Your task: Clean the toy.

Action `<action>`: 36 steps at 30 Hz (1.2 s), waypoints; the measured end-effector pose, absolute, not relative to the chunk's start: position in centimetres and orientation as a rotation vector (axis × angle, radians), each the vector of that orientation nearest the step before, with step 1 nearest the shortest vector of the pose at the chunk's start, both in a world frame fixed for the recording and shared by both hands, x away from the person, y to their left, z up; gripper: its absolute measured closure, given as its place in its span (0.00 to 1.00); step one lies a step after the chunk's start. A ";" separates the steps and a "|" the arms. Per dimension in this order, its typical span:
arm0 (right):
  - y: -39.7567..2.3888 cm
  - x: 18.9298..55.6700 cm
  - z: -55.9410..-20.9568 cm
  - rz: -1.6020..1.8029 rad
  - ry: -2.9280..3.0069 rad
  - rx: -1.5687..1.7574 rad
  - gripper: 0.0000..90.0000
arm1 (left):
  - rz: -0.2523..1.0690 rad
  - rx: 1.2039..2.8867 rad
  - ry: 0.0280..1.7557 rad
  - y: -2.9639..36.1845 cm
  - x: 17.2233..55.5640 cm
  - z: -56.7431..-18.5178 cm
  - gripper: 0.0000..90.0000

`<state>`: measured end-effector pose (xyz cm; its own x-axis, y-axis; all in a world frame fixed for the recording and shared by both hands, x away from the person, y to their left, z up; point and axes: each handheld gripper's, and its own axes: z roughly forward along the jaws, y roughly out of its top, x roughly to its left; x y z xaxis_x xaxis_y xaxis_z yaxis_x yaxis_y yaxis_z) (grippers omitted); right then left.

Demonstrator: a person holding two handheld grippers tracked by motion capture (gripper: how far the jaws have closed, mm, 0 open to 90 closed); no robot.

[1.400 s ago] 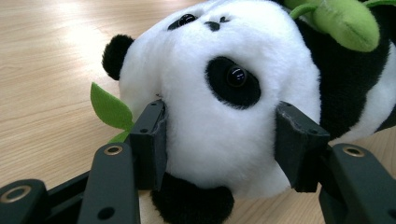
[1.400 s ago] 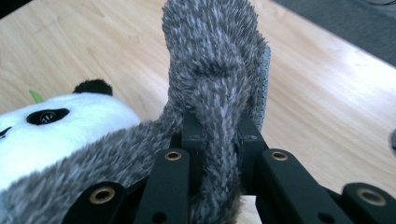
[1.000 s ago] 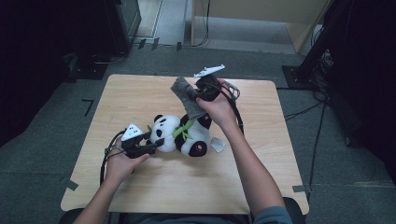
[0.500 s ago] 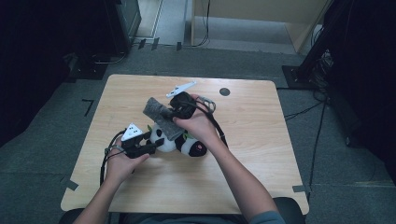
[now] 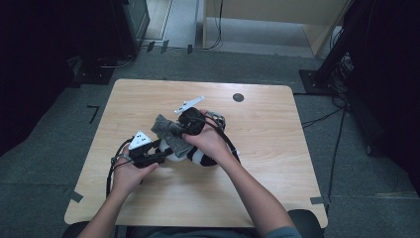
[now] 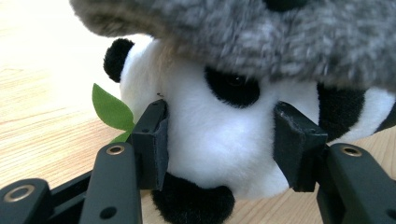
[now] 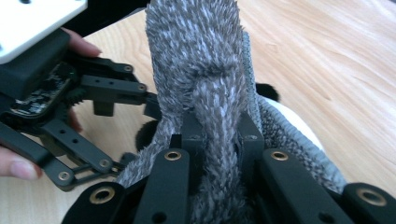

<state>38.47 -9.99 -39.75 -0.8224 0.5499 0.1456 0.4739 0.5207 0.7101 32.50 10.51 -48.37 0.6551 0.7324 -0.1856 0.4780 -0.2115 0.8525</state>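
A black-and-white plush panda (image 6: 219,140) with a green leaf (image 6: 109,109) lies on the wooden table (image 5: 277,148). My left gripper (image 6: 219,149) is shut on its head, a pad pressing into the plush on each side. In the high view the left gripper (image 5: 159,156) sits at the panda's (image 5: 202,158) left end. My right gripper (image 7: 219,135) is shut on a bunched fold of a grey fuzzy cloth (image 7: 205,60). In the high view the right gripper (image 5: 178,132) holds the grey cloth (image 5: 166,133) on top of the panda, covering most of its body.
A small dark round spot (image 5: 238,97) marks the table near its far edge. Black cables (image 5: 225,141) trail from both grippers across the table. The left gripper's black body (image 7: 56,93) lies close beside the cloth in the right gripper view.
My right gripper has carried the grey cloth from the back right down and to the left, onto the panda. The left gripper has kept still on the panda's head.
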 end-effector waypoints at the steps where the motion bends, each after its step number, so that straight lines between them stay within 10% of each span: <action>1: -10.3 38.6 -39.7 1.191 2.646 0.903 0.88 | 0.316 1.864 0.959 10.5 32.5 -48.4 0.49; 36: -16.7 40.0 -36.4 1.211 2.469 1.043 0.89 | 0.324 1.861 0.956 10.5 32.5 -48.4 0.49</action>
<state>39.98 -16.71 -36.45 -0.7309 0.6716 0.1217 0.5074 0.4154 0.7550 32.52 10.48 -48.43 0.6545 0.7339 -0.1818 0.4727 -0.2096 0.8559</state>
